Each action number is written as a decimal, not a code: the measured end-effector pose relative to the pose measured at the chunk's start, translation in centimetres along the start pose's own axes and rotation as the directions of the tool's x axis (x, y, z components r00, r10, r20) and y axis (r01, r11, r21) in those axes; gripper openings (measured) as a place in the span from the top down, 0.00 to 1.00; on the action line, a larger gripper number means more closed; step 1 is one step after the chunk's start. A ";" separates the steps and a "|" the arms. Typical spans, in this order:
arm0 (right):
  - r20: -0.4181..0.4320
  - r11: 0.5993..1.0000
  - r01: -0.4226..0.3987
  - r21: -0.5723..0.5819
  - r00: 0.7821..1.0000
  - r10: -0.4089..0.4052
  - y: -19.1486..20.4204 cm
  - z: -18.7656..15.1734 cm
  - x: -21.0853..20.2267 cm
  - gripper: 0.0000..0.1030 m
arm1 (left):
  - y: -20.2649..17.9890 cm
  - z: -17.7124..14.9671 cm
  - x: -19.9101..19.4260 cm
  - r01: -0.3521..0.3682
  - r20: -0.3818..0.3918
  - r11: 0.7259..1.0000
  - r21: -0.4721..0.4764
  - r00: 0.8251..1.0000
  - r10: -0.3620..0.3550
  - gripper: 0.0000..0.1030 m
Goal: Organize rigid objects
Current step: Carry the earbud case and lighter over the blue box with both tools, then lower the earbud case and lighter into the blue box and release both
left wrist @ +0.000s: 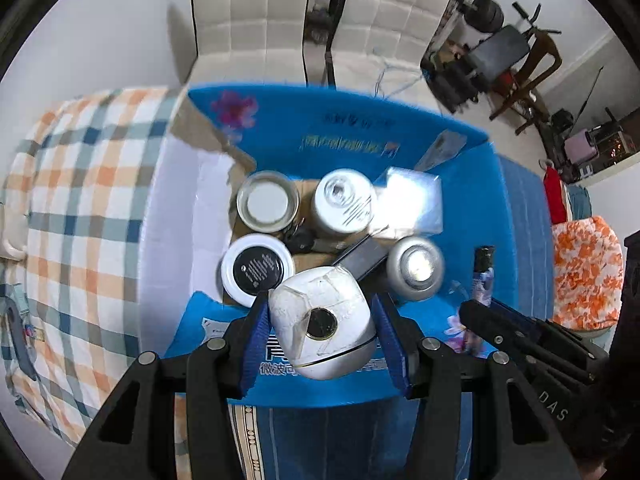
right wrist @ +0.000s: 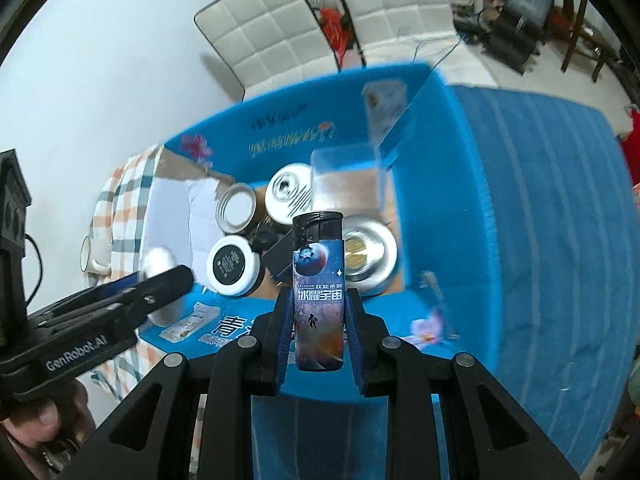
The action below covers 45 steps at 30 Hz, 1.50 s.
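My left gripper [left wrist: 322, 306] is shut on a white rounded container [left wrist: 324, 320] with tape and a dark round disc on its face. It hangs over the near edge of an open blue box [left wrist: 360, 136]. My right gripper [right wrist: 319, 296] is shut on a space-print lighter [right wrist: 319, 280], held upright above the same box [right wrist: 440, 200]. In the box stand a tin with a white lid [left wrist: 267, 202], a white bottle [left wrist: 343, 200], a black-lidded white jar [left wrist: 257, 268], a silver round can [left wrist: 416, 268], a clear plastic case [left wrist: 408, 204] and a black flat item [left wrist: 362, 258].
A checked cloth [left wrist: 80, 200] covers the table on the left, with a mug [right wrist: 94, 256] on it. A blue striped cloth [left wrist: 524, 220] lies to the right. Two white padded chairs [left wrist: 252, 20] stand behind the box. Gym gear [left wrist: 500, 52] fills the far right.
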State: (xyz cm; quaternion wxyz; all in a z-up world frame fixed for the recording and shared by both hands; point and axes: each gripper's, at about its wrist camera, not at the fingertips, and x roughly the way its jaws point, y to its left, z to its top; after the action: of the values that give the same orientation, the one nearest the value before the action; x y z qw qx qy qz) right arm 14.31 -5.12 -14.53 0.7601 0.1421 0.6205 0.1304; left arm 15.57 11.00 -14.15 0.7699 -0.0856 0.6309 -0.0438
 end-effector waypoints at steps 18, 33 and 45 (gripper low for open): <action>-0.119 0.997 0.036 -0.073 0.992 -0.044 2.0 -1.2 9.1 0.74 | 3.1 -0.8 7.4 0.039 -0.167 0.999 -0.025 0.985 -0.042 0.53; -0.178 0.992 0.102 -0.069 0.978 -0.113 1.3 -1.5 11.9 0.73 | 3.2 -1.0 9.1 0.013 -0.212 1.000 -0.024 0.977 -0.018 0.53; -0.178 0.987 0.140 -0.074 0.972 -0.152 2.3 -1.1 11.8 0.73 | 2.3 -0.7 7.5 -0.007 -0.171 1.000 0.000 0.985 0.007 0.53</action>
State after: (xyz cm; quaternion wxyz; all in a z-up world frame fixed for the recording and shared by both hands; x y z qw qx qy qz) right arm 15.48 1.52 -24.58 0.7113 0.0602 0.6923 0.1055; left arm 16.25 11.92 -21.92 0.7130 -0.0794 0.6950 -0.0480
